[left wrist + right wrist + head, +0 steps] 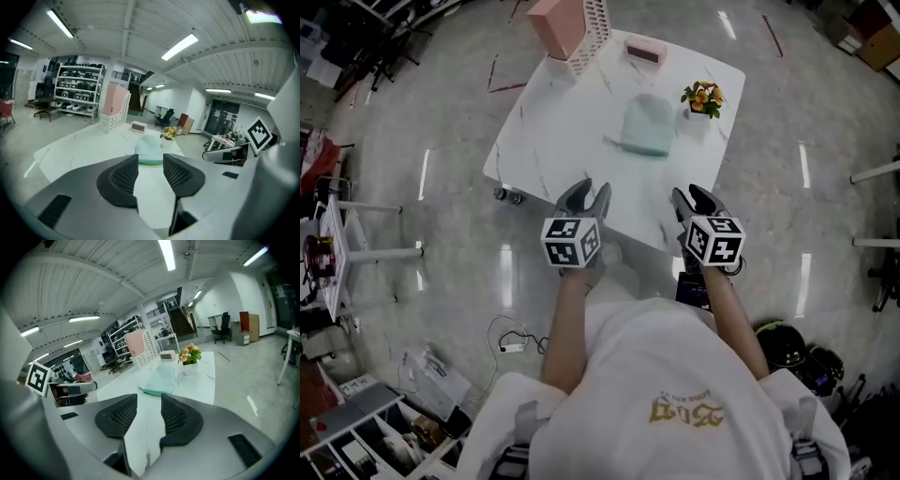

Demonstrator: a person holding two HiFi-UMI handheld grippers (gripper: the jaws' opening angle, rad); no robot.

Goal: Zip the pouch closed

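Note:
A pale mint-green pouch (647,126) lies flat on the white marble table (572,141), toward its far right part. It also shows in the left gripper view as the pouch (150,151) and in the right gripper view as the pouch (161,379), well beyond both sets of jaws. My left gripper (585,198) hovers over the table's near edge, open with nothing between its fingers. My right gripper (694,201) hangs at the near right corner, also open and empty. Neither touches the pouch.
A small pot of orange flowers (703,97) stands just right of the pouch. A pink perforated box (572,30) and a small clock (643,51) sit at the table's far side. A dark bottle (508,196) lies on the floor by the table's left corner.

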